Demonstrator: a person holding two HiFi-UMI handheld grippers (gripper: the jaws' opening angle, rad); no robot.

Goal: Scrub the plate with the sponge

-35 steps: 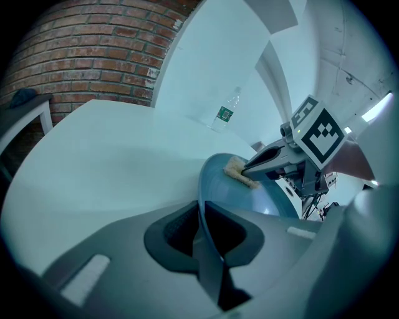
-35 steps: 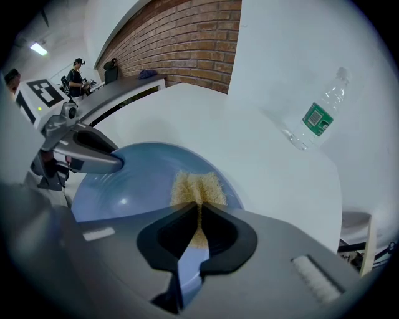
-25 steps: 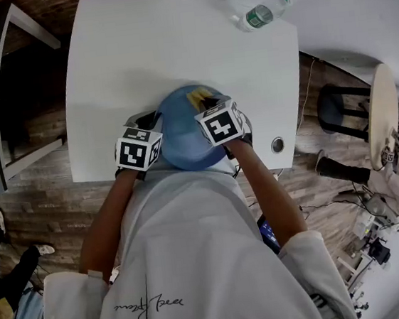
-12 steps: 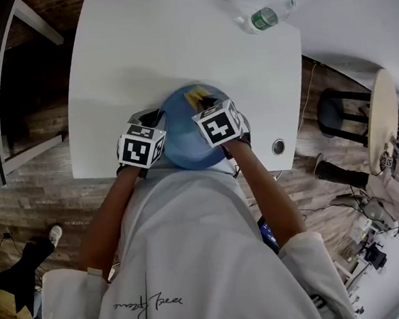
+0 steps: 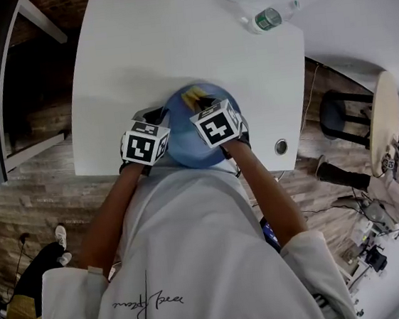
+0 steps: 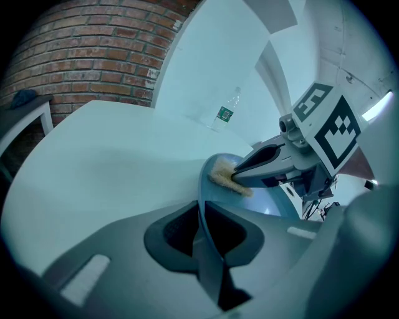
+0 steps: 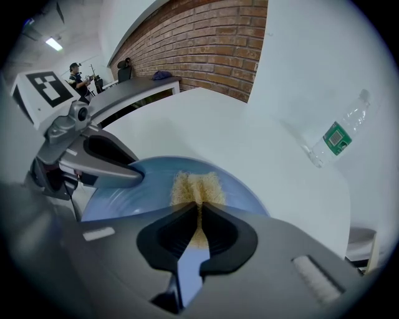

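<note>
A blue plate point(image 5: 187, 146) rests near the front edge of the white table point(image 5: 158, 45). My left gripper point(image 6: 201, 215) is shut on the plate's left rim point(image 6: 204, 187), which runs between its jaws. My right gripper point(image 7: 198, 219) is shut on a yellow sponge point(image 7: 197, 187) and presses it onto the plate point(image 7: 149, 180) at the far side. In the head view the sponge point(image 5: 194, 96) shows just beyond the right gripper's marker cube point(image 5: 217, 122). The left gripper's cube point(image 5: 144, 144) sits at the plate's left edge.
A clear water bottle point(image 5: 268, 18) with a green label lies at the table's far right corner. A round hole point(image 5: 280, 146) is in the table near its right front corner. A stool point(image 5: 337, 114) and a round side table point(image 5: 383, 116) stand to the right.
The sponge and right gripper have shifted slightly left and further across the plate. The left gripper keeps its hold on the rim.
</note>
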